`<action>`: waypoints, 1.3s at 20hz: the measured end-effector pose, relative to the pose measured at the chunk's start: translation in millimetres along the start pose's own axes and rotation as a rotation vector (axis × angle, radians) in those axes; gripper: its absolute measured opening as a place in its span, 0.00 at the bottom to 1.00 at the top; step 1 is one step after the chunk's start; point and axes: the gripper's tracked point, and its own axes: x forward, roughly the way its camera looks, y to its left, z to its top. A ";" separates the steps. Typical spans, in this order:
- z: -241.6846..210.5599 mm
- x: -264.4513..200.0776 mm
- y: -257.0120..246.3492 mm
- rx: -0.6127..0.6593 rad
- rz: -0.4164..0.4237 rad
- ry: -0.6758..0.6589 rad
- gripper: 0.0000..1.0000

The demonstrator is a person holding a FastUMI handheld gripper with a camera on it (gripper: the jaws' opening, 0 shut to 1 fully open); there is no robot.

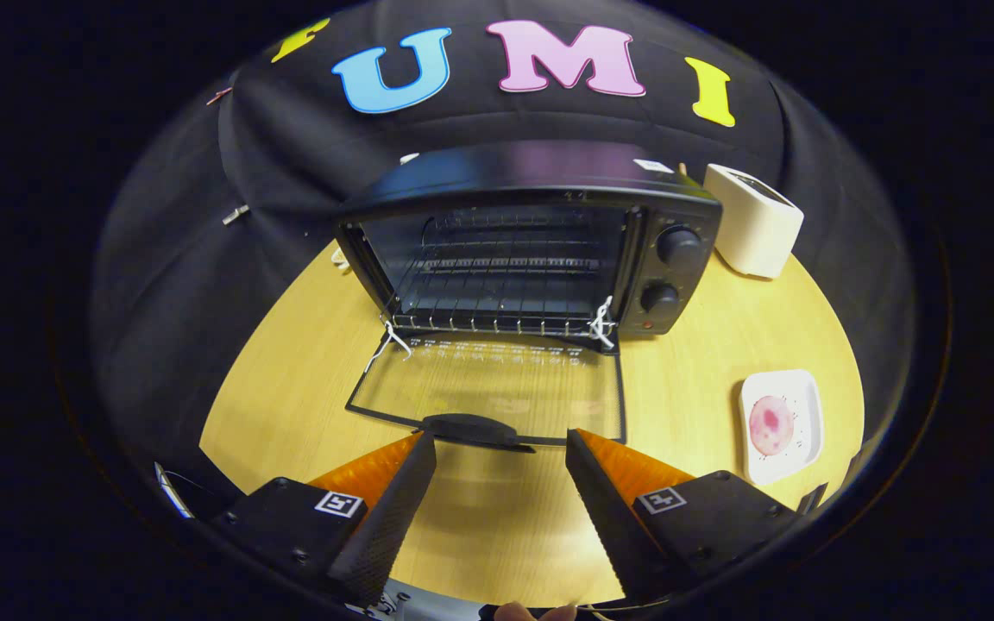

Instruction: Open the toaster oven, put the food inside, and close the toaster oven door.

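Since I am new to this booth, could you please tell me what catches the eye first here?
The black toaster oven stands open at the middle of the wooden table, its glass door folded flat toward the open, empty fingers. Right of them, a pink doughnut lies on a white plate.

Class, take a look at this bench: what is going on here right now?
A person holds a gripper, open and holding nothing, just short of the toaster oven. Its glass door is already folded down flat on the table, with the handle just ahead of the fingers. The pink food lies on a white plate nearby, not yet inside.
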 end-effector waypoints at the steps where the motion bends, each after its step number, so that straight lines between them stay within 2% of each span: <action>1: 6.0 -8.8 -11.8 0.001 0.001 -0.013 0.99; 6: 30.1 -50.1 -80.5 0.040 -0.017 -0.063 0.99; 14: 39.6 -86.0 -220.8 0.063 -0.105 -0.044 1.00; 18: 32.0 -88.2 -273.5 0.070 -0.129 -0.013 1.00; 26: -5.8 -56.5 -334.6 0.061 -0.081 0.182 1.00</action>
